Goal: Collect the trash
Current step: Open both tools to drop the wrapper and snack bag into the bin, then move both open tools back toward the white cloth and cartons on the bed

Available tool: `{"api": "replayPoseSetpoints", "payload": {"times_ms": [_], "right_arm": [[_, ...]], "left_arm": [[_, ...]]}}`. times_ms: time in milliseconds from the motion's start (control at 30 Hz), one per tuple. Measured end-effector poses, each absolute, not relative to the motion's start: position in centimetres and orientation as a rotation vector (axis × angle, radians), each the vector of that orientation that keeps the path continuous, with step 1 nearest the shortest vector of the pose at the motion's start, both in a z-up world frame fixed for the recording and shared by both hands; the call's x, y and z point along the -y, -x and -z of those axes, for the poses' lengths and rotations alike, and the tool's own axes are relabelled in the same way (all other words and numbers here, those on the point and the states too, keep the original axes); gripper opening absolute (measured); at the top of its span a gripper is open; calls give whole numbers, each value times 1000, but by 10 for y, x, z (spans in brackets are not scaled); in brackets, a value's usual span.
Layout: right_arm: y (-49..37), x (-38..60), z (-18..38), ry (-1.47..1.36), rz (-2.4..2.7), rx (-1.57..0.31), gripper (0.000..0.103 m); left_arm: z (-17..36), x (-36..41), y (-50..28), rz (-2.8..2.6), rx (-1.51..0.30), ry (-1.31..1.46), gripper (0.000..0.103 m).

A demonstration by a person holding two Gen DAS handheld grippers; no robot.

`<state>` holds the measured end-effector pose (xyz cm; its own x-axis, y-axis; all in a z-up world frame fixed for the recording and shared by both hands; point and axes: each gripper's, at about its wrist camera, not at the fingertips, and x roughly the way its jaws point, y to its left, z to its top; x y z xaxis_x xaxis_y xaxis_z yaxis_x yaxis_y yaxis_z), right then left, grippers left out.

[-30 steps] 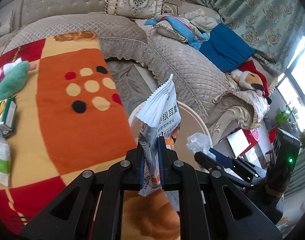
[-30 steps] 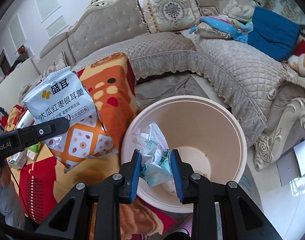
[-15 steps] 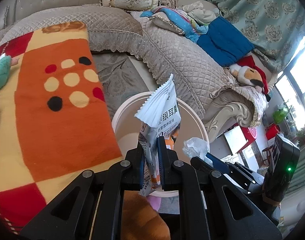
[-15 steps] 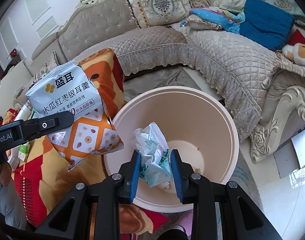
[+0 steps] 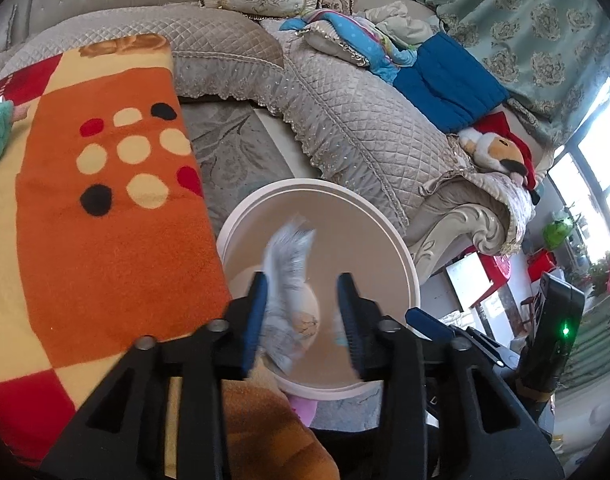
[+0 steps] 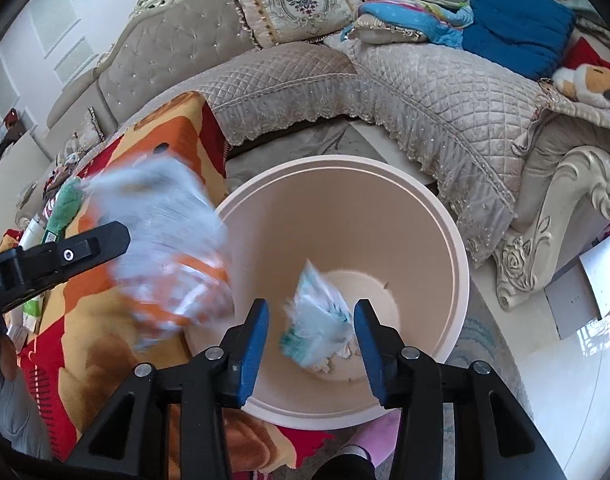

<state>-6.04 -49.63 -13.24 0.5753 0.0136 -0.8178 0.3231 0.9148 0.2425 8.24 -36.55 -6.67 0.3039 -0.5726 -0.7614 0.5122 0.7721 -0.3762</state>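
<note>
Snack packet [image 5: 291, 276] blurred, upright, long axis vertical, over bin [image 5: 401, 240].

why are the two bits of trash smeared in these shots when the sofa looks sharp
Left wrist view: the snack packet is motion-blurred between the left gripper's parted jaws, which have just been opening. Right wrist view: the crumpled wrapper streaks over the bin between the right gripper's jaws, also just opening; the sofa is crisp.

Left gripper [image 5: 303, 312] and right gripper [image 6: 311, 332], side by side, both pitched steeply downward; jaws of each have just been opening, pads parted and gripping nothing.
</note>
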Motion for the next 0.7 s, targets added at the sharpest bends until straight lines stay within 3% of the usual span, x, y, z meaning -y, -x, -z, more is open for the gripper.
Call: {"api": "replayPoseSetpoints", "payload": {"times_ms": [700], "right_arm": [[53,466,119,-350,139,-932,46]], "left_arm": [[60,323,-73,602,-965,0,38]]}}
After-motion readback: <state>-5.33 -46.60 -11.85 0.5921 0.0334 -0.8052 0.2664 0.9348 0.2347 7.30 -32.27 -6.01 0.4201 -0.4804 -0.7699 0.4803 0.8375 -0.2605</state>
